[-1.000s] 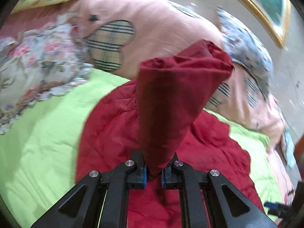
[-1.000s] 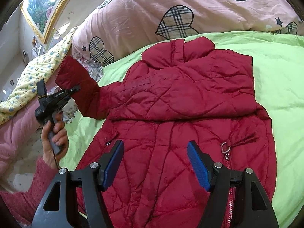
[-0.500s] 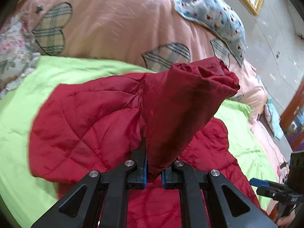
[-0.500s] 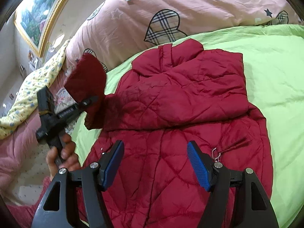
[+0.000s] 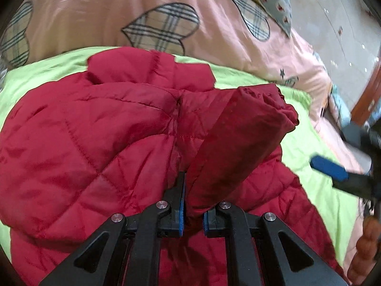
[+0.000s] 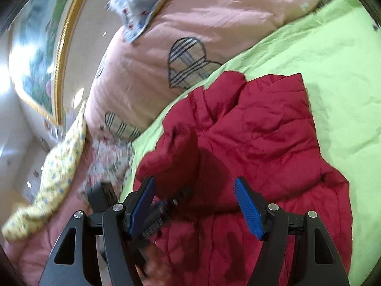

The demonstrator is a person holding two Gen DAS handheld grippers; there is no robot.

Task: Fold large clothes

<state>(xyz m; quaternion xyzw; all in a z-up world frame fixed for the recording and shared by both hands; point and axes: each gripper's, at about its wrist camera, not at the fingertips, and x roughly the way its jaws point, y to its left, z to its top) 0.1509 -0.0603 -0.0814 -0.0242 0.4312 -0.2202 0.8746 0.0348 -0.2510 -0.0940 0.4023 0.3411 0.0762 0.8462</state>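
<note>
A red quilted jacket lies spread on a lime green sheet; it also shows in the right wrist view. My left gripper is shut on the jacket's sleeve, which stands up over the jacket body with the cuff at the upper right. My right gripper is open and empty, low over the jacket's lower part. The left gripper with the raised sleeve shows just ahead of its left finger. The right gripper's blue pad shows at the right of the left wrist view.
A pink duvet with plaid hearts is bunched behind the jacket. A blue floral pillow, a yellow floral cloth and a framed picture lie to the left. Bare green sheet extends to the right.
My left gripper has carried the sleeve from the jacket's left side across over its body. My right gripper stayed open and shifted left, closer to the left gripper.
</note>
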